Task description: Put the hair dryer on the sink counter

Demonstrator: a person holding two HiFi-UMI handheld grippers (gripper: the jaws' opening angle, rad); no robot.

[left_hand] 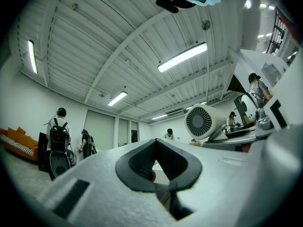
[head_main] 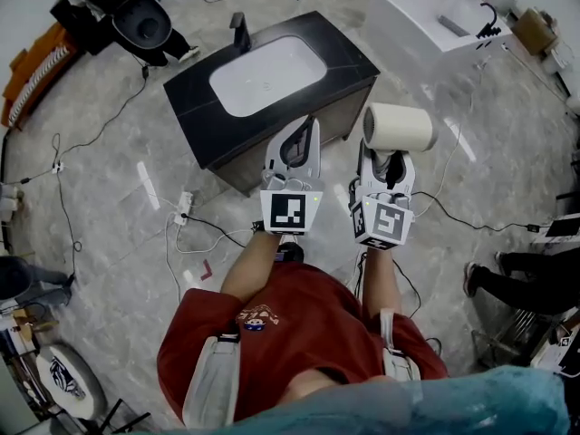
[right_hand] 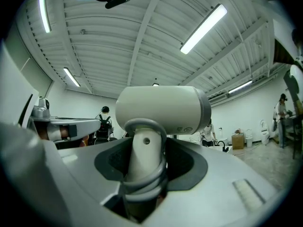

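Observation:
A white hair dryer point(head_main: 399, 127) stands upright, its handle clamped in my right gripper point(head_main: 391, 157). In the right gripper view the barrel point(right_hand: 161, 110) lies across above the jaws, and my right gripper point(right_hand: 144, 169) grips the cord-wrapped handle. My left gripper point(head_main: 299, 134) is held beside it, jaws together and empty, just in front of the black sink counter point(head_main: 195, 98). The counter has a white basin point(head_main: 267, 75) and a dark faucet point(head_main: 240, 33). In the left gripper view my left gripper point(left_hand: 158, 167) holds nothing, and the hair dryer point(left_hand: 203, 122) shows to its right.
A white tub-like fixture point(head_main: 426, 16) stands at the back right. Cables and a power strip point(head_main: 184, 205) lie on the marble floor to the left. A dark toilet point(head_main: 140, 21) is at the back left. A seated person's legs point(head_main: 517, 279) are at the right.

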